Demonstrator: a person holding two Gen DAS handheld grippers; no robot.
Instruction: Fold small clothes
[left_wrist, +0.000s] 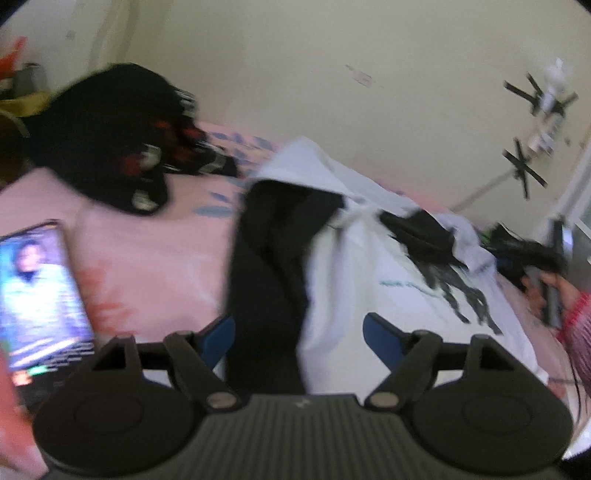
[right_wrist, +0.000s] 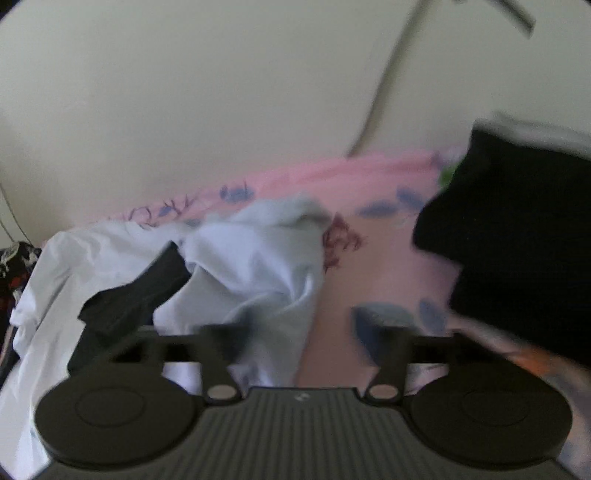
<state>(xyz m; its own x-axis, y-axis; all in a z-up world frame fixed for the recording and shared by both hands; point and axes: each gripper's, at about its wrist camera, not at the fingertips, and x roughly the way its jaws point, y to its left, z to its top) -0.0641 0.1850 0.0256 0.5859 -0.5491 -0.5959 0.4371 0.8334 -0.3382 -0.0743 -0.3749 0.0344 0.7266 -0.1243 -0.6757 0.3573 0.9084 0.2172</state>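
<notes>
A white garment (left_wrist: 369, 266) lies crumpled on the pink bedsheet (left_wrist: 147, 266), filling the centre and right of the left wrist view, with a dark printed design on its right part. A black garment (left_wrist: 269, 277) drapes over its left edge and runs down the middle of the frame into the gap between the blue-tipped fingers of the left gripper (left_wrist: 299, 332). The jaws stand wide apart and clamp nothing; the black cloth only passes between them.

In the right wrist view the same white garment (right_wrist: 240, 266) sits in the centre and lower left, bunched into folds, with a strip of the black garment (right_wrist: 136, 299) lying across it. The right gripper (right_wrist: 299, 328) is heavily blurred; its fingers look spread, the left one over the white cloth, with nothing gripped.

A black patterned pile (left_wrist: 110, 136) sits at upper left of the left view, and a lit phone (left_wrist: 40, 295) rests at the left edge.
</notes>
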